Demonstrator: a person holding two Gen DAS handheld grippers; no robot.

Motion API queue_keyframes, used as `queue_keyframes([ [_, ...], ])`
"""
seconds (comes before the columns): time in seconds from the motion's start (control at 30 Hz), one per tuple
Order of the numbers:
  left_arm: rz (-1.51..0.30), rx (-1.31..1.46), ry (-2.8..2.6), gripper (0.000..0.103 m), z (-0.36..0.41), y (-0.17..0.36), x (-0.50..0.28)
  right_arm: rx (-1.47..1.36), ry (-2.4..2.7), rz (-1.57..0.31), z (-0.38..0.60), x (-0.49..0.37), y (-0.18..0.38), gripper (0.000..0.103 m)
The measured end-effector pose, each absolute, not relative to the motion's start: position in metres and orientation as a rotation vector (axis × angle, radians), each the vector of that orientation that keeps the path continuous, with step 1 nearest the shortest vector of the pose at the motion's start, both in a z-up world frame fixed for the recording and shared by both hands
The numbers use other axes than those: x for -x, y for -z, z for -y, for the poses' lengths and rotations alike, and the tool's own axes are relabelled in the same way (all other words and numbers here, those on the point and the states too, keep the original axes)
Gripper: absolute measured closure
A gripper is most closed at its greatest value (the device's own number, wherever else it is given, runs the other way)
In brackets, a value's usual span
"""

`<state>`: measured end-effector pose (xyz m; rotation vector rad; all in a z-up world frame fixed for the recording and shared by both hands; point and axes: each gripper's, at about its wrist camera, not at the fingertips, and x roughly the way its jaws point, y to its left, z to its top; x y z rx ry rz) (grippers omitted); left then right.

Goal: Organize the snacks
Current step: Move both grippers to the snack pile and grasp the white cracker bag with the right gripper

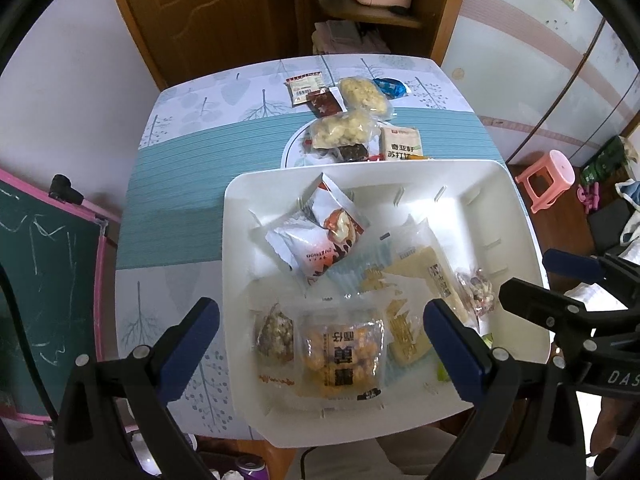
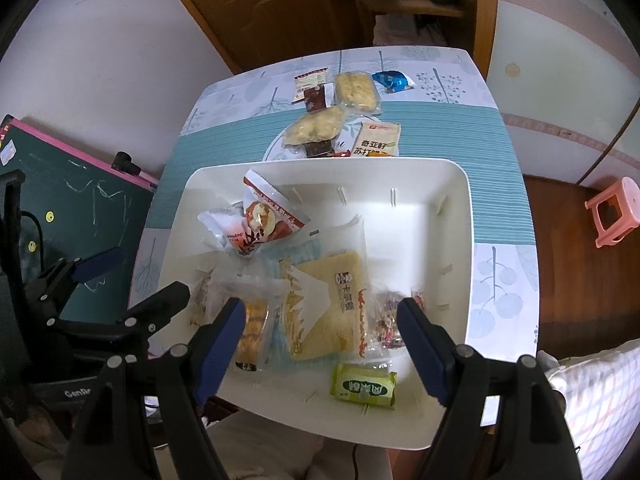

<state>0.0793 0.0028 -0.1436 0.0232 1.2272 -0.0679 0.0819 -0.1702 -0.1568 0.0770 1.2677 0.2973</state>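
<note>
White bin (image 1: 248,240) sits at the table's (image 1: 168,184) near edge, holding mixed snack packs. Inside, near wall: orange pack (image 1: 344,354) beside a nut pack (image 1: 276,336); a yellow cracker pack (image 2: 332,300) lies mid-bin; a green pack (image 2: 363,385) against the near wall; two red-and-white packs (image 1: 320,236) lean at the bin's far-left corner.

Beyond the bin, toward the table's far edge: plate (image 1: 294,144) with a popcorn bag (image 1: 340,130) on it, a cream cracker pack (image 1: 400,143) just beside, a second popcorn bag (image 1: 364,94), a blue wrapper (image 1: 390,87) and a barcode pack (image 1: 305,86).

Left gripper (image 1: 320,344) hovers over the bin's near side, fingers spread wide, empty. Right gripper (image 2: 322,344) likewise released, holding nothing, over the bin's near wall.
</note>
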Motion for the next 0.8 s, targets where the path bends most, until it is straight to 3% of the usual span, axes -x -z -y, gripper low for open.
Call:
queue_keyframes([
  [0.57,-1.147,0.022,0.159,0.001,-0.002,0.114,-0.194,-0.139,-0.203,-1.176,0.186,-0.165,0.133,0.025],
  [0.8,-1.203,0.021,0.160,0.001,0.014,0.144,-0.270,-0.168,-0.124,-1.212,0.192,-0.235,0.154,0.025],
])
